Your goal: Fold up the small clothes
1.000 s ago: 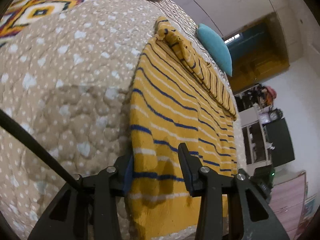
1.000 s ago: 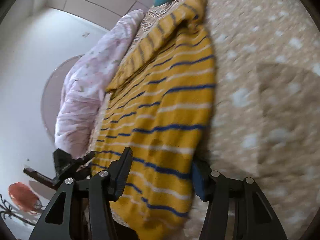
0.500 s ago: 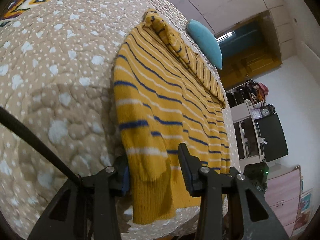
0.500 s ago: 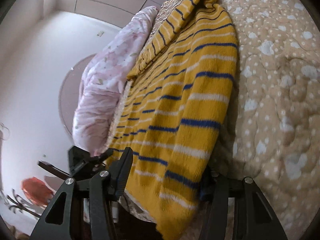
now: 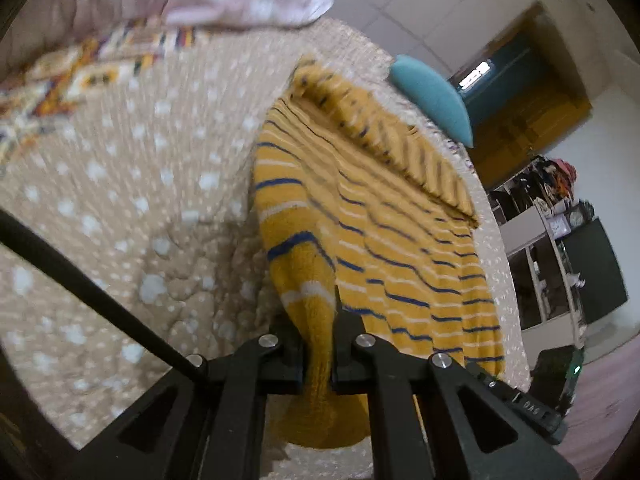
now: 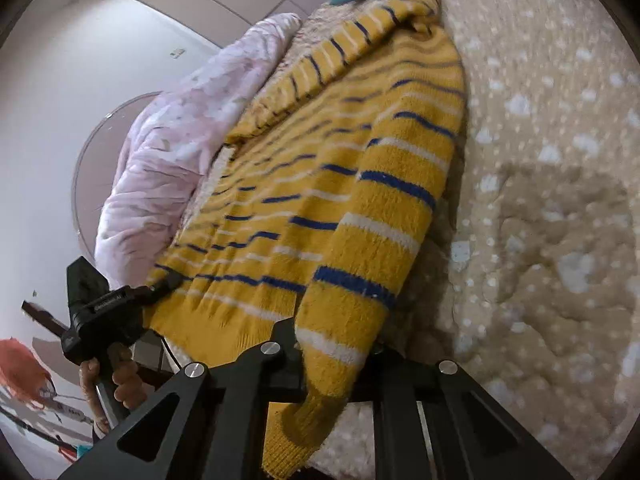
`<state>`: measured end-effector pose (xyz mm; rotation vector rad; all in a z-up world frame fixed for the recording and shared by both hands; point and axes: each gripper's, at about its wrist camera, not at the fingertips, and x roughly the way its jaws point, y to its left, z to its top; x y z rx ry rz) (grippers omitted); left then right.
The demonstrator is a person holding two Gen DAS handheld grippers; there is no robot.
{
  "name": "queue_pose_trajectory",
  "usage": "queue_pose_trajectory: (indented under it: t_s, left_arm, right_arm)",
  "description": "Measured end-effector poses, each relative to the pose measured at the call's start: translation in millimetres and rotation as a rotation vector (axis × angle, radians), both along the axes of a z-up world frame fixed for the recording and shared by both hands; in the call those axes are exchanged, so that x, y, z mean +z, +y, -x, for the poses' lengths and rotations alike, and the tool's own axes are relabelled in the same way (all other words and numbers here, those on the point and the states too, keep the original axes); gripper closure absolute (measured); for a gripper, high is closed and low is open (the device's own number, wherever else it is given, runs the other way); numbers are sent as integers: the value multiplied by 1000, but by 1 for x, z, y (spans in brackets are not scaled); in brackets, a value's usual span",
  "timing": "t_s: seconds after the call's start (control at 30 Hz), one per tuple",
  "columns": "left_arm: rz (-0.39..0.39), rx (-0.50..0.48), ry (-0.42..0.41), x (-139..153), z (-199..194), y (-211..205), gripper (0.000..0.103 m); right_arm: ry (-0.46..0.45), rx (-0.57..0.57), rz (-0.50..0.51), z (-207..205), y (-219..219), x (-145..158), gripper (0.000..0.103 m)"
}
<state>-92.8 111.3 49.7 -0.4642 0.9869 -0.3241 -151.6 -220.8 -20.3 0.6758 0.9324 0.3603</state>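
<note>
A yellow knit sweater (image 5: 384, 216) with blue and white stripes lies on the beige dotted bedspread (image 5: 120, 200); it also shows in the right wrist view (image 6: 320, 184). My left gripper (image 5: 319, 344) is shut on one bottom corner of the sweater, the cloth bunched between the jaws. My right gripper (image 6: 336, 354) is shut on the other bottom corner, which hangs over the jaws. The left gripper (image 6: 160, 284) also shows from the right wrist view, clamped on the hem and held by a hand.
A pink quilt (image 6: 168, 148) lies bunched past the sweater's far side. A teal pillow (image 5: 434, 100) sits at the bed's far end. A patterned blanket (image 5: 80, 76) lies at the left. Shelves and a dark cabinet (image 5: 560, 248) stand beyond the bed.
Both grippers have closed on the sweater's bottom corners, which were loose between open jaws before. The gripped hem is now lifted and bunched off the bedspread.
</note>
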Motion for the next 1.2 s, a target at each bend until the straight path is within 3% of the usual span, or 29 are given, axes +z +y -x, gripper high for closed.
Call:
queue_pose_trajectory:
  t_s: [0.2,0.37,0.53,0.67,0.87,1.03,1.2]
  left_arm:
    - [-16,-46,-47,21,54,-1,96]
    - [-59,-82,0,1,100,-9,96]
    - [-24,-42,43,-9,90,3,95]
    - [-28,-34,-40,18,61,1,95]
    - [-105,-27,-165,61,-14,-25,95]
    - [-137,16,-171,68,-91,-42,95]
    - [-132,38,-79,45,-146,-50,95]
  right_arm:
    - [-50,32,-33,46,-20,24,94]
    - [12,66,-23,96,-25,9,94]
    - [27,19,-83,106,-38,-2,94]
    - [-49,62,-28,77,-31,33,94]
    - [-182,78,75,11,-22,97,94]
    - [-198,28,122,-65,-26,121,94]
    - [-134,-18,144,-122,-31,103,94]
